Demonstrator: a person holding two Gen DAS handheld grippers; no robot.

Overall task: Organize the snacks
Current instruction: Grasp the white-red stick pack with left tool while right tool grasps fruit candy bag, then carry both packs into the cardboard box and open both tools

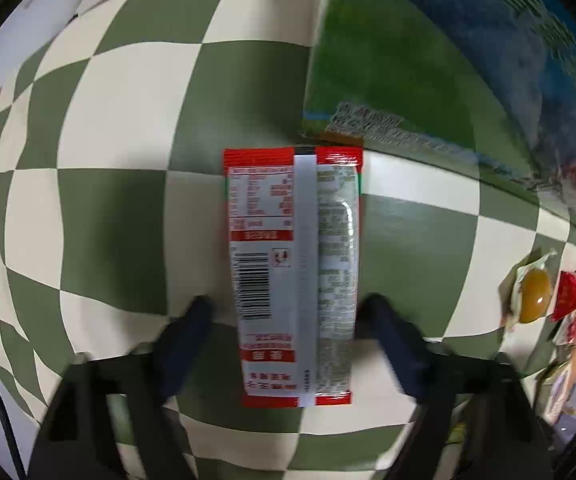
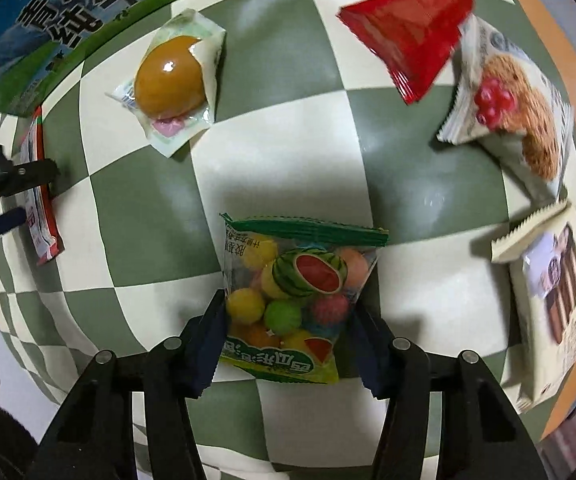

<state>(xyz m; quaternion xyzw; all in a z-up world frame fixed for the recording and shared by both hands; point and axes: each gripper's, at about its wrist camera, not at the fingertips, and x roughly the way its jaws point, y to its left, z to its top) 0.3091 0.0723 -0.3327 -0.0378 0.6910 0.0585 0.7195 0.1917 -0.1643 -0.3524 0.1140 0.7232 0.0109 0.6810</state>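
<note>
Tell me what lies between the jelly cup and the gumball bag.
Right wrist view: nothing but bare checkered cloth lies between the jelly cup and the gumball bag.

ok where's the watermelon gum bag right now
In the right wrist view the watermelon gum bag lies on the checkered cloth between the right tool's open fingers, below the jelly cup.

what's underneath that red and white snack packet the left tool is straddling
Under the red and white packet only the green and cream checkered cloth shows, around its edges. Its far end meets the green milk box. Anything directly beneath is covered. The left tool is open.
</note>
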